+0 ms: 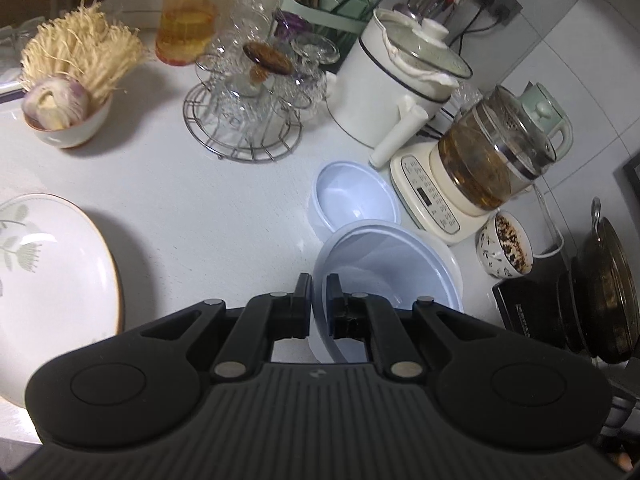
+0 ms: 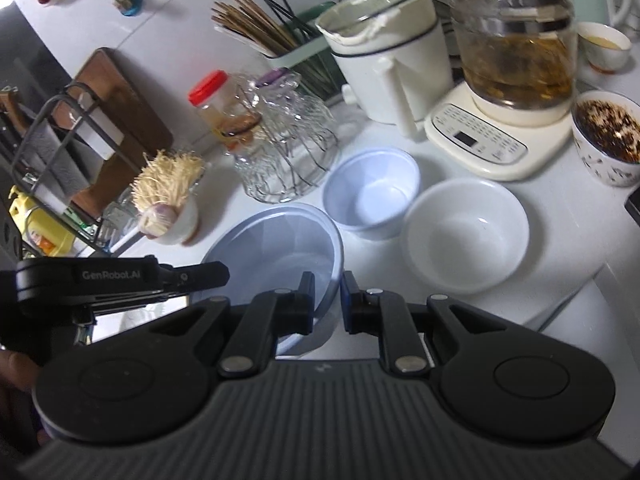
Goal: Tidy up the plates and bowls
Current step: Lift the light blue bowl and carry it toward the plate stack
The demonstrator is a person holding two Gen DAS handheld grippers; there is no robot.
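Note:
My left gripper [image 1: 319, 282] is shut on the rim of a large pale blue plastic bowl [image 1: 392, 268], held above the counter. In the right wrist view the same bowl [image 2: 280, 248] hangs from the left gripper [image 2: 216, 272], which comes in from the left. A smaller pale blue bowl [image 1: 354, 196] sits on the counter beyond; it also shows in the right wrist view [image 2: 372, 192]. A white bowl [image 2: 466, 232] sits to its right. My right gripper [image 2: 327, 280] has its jaws a little apart around the large bowl's near rim. A floral plate [image 1: 60, 264] lies at the left.
A tea kettle on its cream base [image 1: 492, 152], a white pot [image 1: 400, 80], a wire rack of glass cups [image 1: 248, 92], an oil jar [image 1: 188, 12], a chopstick holder [image 2: 280, 40], a bowl with garlic [image 1: 66, 108] and a patterned cup [image 1: 504, 248] crowd the counter. A dark pan [image 1: 604, 292] stands at the right.

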